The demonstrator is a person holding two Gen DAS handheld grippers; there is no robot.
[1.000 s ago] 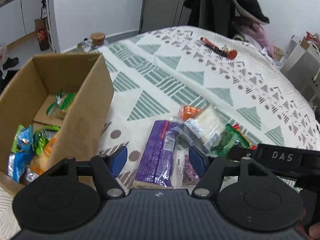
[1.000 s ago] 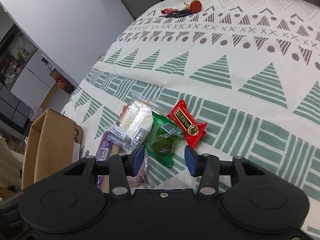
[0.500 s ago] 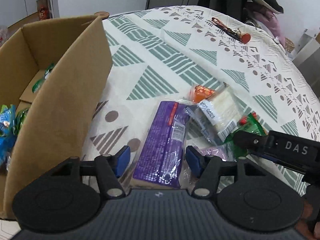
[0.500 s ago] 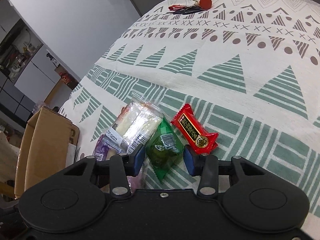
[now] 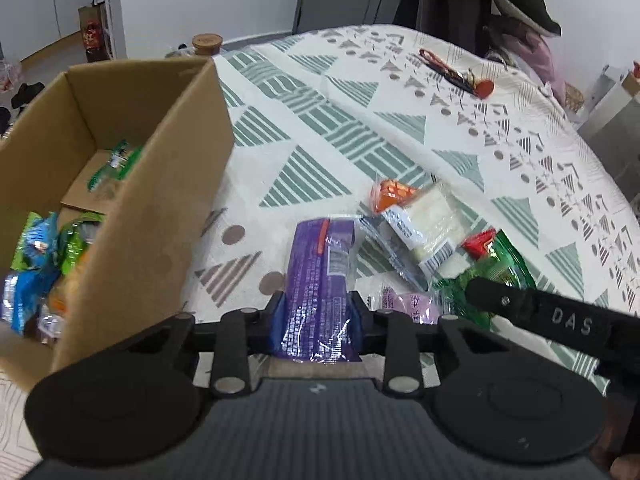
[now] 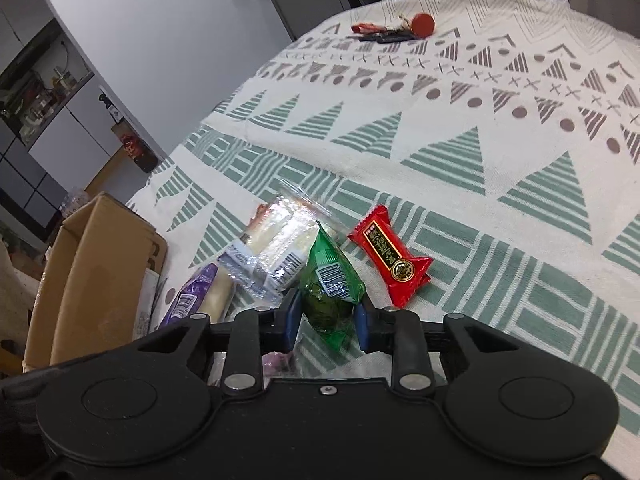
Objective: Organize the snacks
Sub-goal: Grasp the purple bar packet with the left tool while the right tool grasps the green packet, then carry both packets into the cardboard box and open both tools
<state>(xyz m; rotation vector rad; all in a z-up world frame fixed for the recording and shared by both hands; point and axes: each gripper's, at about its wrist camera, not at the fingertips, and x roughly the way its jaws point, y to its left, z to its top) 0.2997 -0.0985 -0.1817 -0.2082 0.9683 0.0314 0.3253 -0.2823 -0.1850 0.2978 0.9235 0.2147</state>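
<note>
We work over a counter (image 5: 360, 128) covered by a cream cloth printed with green striped triangles and brown dots. White walls close the room behind it, dark clothes hang at the far end, and a bare floor with cupboards runs off to the left.

A cardboard box (image 5: 160, 216) stands open at the counter's left edge, with green, blue and orange packets lying on its bottom. The snacks lie in one loose heap just right of the box, near our side of the counter.

Our left gripper (image 5: 318, 316) has its fingers clenched on the near end of the purple packet (image 5: 320, 264), whose far end points away from us. Our right gripper (image 6: 326, 318) has its fingers pressed onto the lower end of the green packet (image 6: 332, 276), which tilts up between them. We cannot tell whether either packet is clear of the cloth.

A clear white packet (image 6: 276, 240) lies touching the green one on its left, with an orange packet (image 5: 390, 196) tucked at its far end. A red packet (image 6: 390, 254) lies just right of the green one, apart from it. A small pink packet (image 5: 408, 304) sits between the two grippers.

Beyond the heap the cloth runs bare and wide to the far edge, where a bunch of keys with a red tag (image 6: 400, 28) lies well apart. To the right the cloth is also open.
</note>
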